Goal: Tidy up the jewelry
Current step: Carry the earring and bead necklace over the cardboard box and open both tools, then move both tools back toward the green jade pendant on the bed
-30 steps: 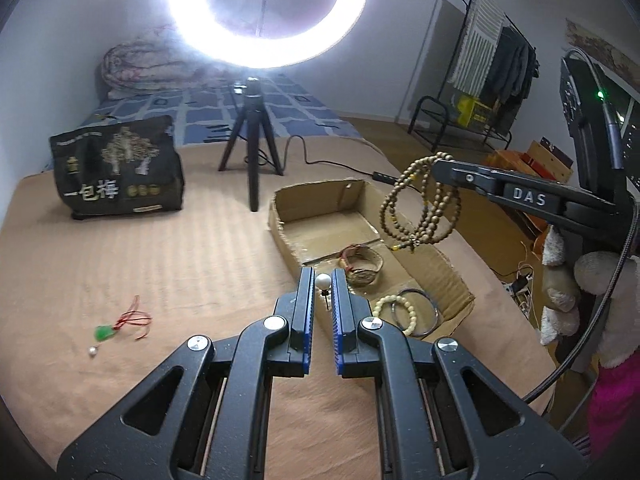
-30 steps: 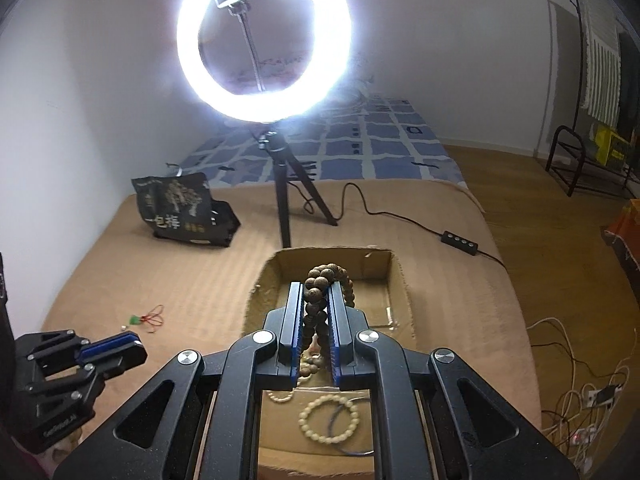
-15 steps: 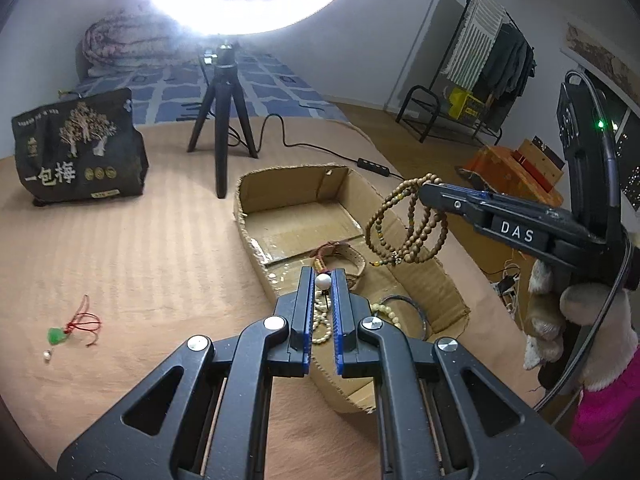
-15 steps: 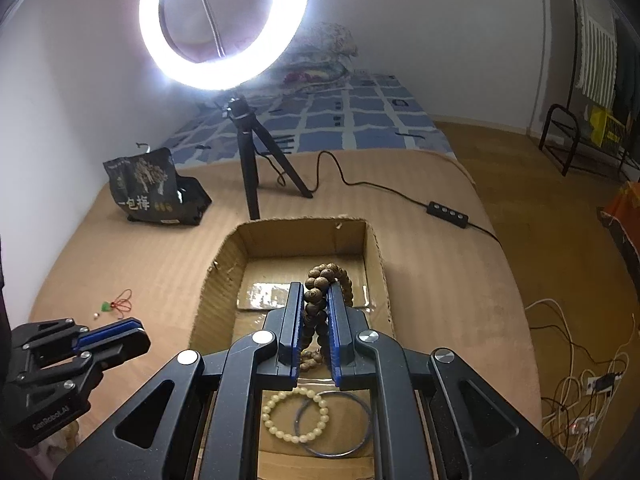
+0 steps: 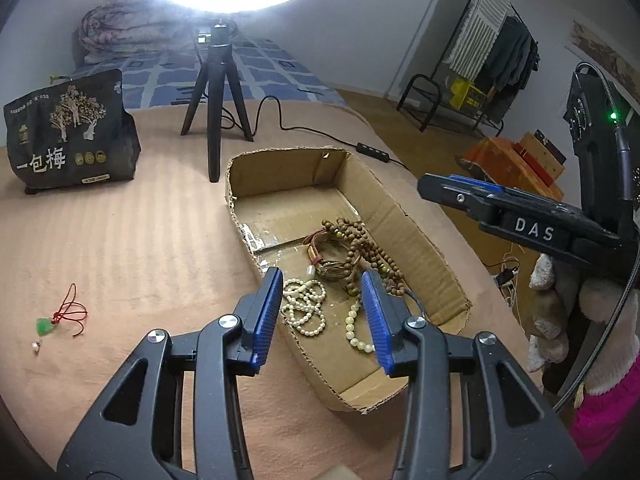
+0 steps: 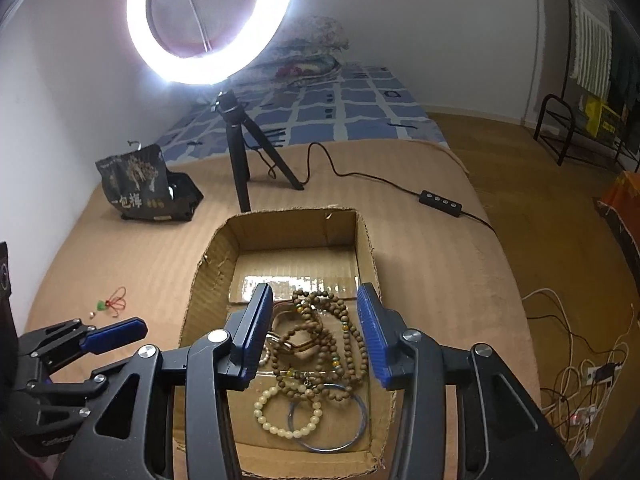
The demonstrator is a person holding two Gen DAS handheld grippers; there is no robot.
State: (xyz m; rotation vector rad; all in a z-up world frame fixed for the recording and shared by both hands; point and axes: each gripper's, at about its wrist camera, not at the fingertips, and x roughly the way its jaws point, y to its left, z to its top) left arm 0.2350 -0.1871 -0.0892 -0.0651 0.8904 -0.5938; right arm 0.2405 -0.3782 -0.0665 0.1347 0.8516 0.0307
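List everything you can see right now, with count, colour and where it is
cardboard box: one, brown, open, on the tan bed cover
wooden bead strand: one, brown, heaped inside the box
white bead necklace: one, inside the box
pale bead bracelet: one, cream, near end of the box
thin bangle: one, bluish, overlapping the pale bracelet
green pendant: one, on a red cord, on the cover outside the box
snack bag: one, black, far left
ring light: one, lit, on a black tripod behind the box
clothes rack: one, black, by the far wall
left gripper: black with blue pads, jaws opening, nothing between them
right gripper: same, jaws opening over the box
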